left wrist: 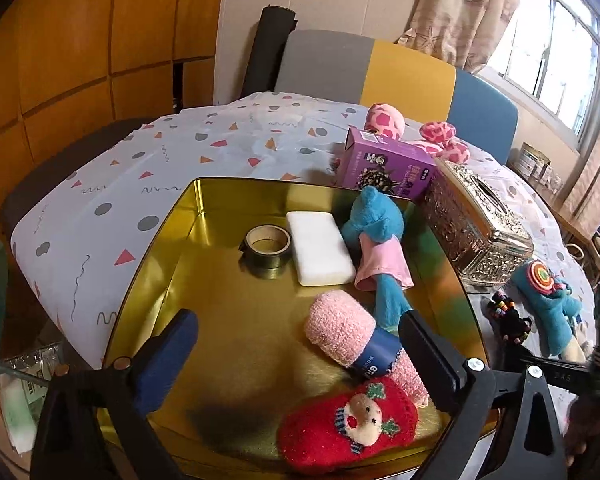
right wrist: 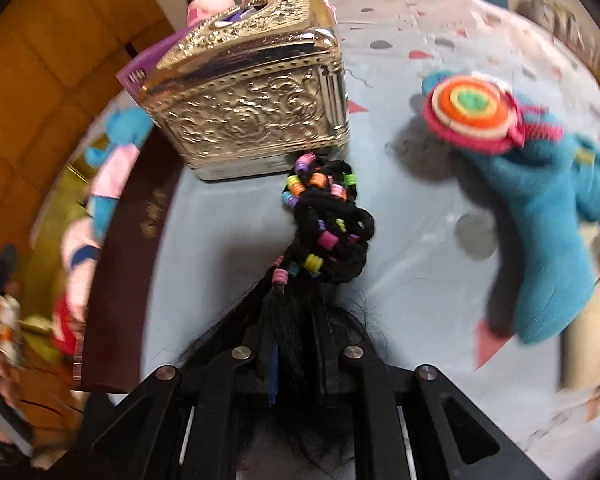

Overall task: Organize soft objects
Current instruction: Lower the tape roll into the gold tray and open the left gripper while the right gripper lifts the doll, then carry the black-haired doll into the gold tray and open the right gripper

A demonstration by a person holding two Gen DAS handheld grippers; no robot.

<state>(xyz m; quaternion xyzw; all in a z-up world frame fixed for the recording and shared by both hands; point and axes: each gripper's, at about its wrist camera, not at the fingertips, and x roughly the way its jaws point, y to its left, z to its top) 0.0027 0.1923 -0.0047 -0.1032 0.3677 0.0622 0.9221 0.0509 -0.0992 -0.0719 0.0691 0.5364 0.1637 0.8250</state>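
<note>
The gold tin (left wrist: 228, 304) is sitting open on the patterned tablecloth (left wrist: 112, 184), its left half lying bare while the right half is filling up: a tape roll (left wrist: 269, 251) and a white block (left wrist: 320, 253) toward the far wall, a blue plush toy (left wrist: 380, 236) leaning along the right edge, a pink rolled sock (left wrist: 346, 332) in front of it, and a red Santa sock (left wrist: 348, 426) lying at the near rim. The silver tissue box (right wrist: 256, 100) is crowding the tin's right rim, with a purple box (left wrist: 388, 166) just behind it. The left gripper (left wrist: 300, 348) is hovering over the tin with its fingers spread wide and nothing between them, the right-hand finger sitting just beside the pink sock, angled down toward the tin floor. Over on the right, the right gripper (right wrist: 296, 336) is pinching tight on a black hair tie bundle (right wrist: 326, 224) strung with coloured beads, apparently just clear of the cloth, though the blur is making that hard to call. The bundle is hanging just in front of the tissue box corner, and a blue sock (right wrist: 540, 216) with a round rainbow patch is lying well off to its right, with open cloth between them.
</note>
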